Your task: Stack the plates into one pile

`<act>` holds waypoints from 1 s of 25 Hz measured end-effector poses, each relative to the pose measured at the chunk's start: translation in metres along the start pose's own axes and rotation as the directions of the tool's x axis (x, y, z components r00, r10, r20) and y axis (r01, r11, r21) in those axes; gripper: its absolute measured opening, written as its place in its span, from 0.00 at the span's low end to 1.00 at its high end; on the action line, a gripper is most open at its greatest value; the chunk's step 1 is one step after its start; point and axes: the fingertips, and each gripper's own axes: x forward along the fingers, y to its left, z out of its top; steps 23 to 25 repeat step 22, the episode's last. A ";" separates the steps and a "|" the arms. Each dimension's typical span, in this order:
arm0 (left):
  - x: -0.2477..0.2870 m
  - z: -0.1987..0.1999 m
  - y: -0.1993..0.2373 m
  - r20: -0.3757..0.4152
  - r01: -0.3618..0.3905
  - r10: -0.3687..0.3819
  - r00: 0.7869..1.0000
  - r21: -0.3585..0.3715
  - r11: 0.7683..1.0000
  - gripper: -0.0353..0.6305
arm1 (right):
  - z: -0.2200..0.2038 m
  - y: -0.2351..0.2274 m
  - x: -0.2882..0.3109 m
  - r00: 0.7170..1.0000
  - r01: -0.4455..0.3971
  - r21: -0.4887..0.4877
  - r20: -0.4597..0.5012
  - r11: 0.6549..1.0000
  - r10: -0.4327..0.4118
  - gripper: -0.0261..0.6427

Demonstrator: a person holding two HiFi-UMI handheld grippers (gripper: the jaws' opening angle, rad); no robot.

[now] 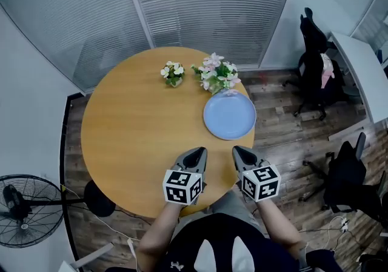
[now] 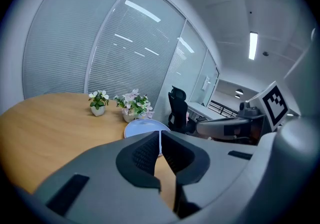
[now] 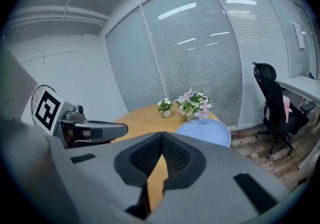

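Now a person holds two grippers over the near edge of a round wooden bench [image 1: 133, 119]. The left gripper [image 1: 196, 153] and the right gripper [image 1: 240, 154] sit side by side, a little apart. Both point away from the person, toward the far side of the bench. Each one has a cube [image 1: 182, 186] with black and white squares on its back end.

On the left gripper, the fingers [image 2: 142, 153] are closed tight together, and nothing is between them. The right gripper's fingers [image 3: 146, 154] are closed tight too, and they hold nothing.

A blue plate [image 1: 229, 115] lies flat on the bench, close to the right edge. It is out in front of the right gripper, near it, but no gripper touches it. I cannot tell if it is one plate or a few plates in a pile.

Just behind the plate is a big flower pot [image 1: 215, 74] with pink and white flowers, and some pink flowers hang over the plate's far rim. A small flower pot [image 1: 173, 74] with white flowers stands to the left of the big one, a bit apart from it.

Past the bench is a wall [image 1: 212, 4] of glass with blinds. A fan [image 1: 24, 209] stands on the floor [image 1: 285, 125] at the left, and a black chair [image 1: 312, 46] stands at the right.
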 end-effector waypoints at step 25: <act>-0.030 0.004 -0.006 0.045 -0.012 0.010 0.999 0.027 1.000 0.10 | -0.005 0.034 -0.014 0.999 -0.036 -0.008 -0.010 0.999 0.036 0.04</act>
